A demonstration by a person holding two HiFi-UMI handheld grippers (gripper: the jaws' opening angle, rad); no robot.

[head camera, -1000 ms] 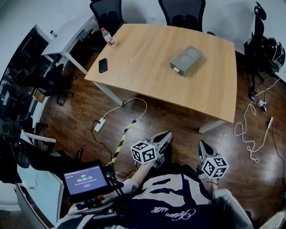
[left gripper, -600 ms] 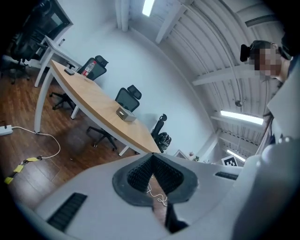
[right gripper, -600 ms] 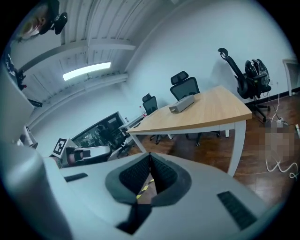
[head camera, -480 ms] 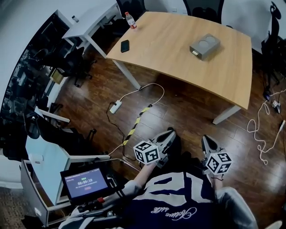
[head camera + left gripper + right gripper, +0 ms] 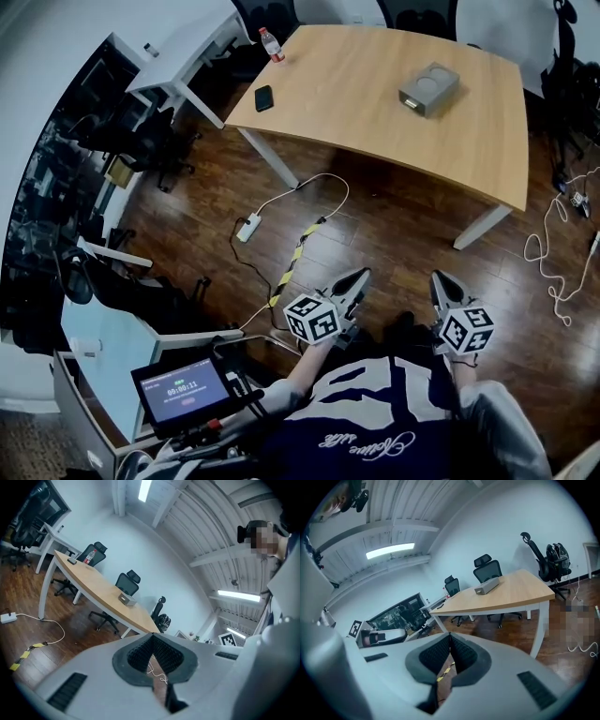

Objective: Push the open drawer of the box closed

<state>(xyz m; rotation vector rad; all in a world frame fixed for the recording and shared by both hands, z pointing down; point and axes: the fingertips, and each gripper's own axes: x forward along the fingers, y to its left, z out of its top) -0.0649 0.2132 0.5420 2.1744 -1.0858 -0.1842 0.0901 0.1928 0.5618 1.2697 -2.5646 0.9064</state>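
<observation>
The grey box point(image 5: 428, 89) with two round marks on top lies on the far right part of the wooden table point(image 5: 366, 103); its drawer sticks out a little at the left end. It also shows small in the left gripper view as the box point(image 5: 125, 600) and in the right gripper view as the box point(image 5: 486, 587). Both grippers are held close to the person's body, far from the table. The left gripper point(image 5: 354, 281) is shut with nothing in it, and so is the right gripper point(image 5: 442, 283).
A black phone point(image 5: 263, 97) and a water bottle point(image 5: 272, 44) sit at the table's left end. A power strip point(image 5: 248, 227) with a white cable and a yellow-black tape strip point(image 5: 294, 262) lie on the wooden floor. Office chairs stand behind the table; a screen point(image 5: 183, 391) is at lower left.
The head view has shifted, so the table and box now appear higher and further right. Both grippers stay shut near the body, slightly further right in the picture.
</observation>
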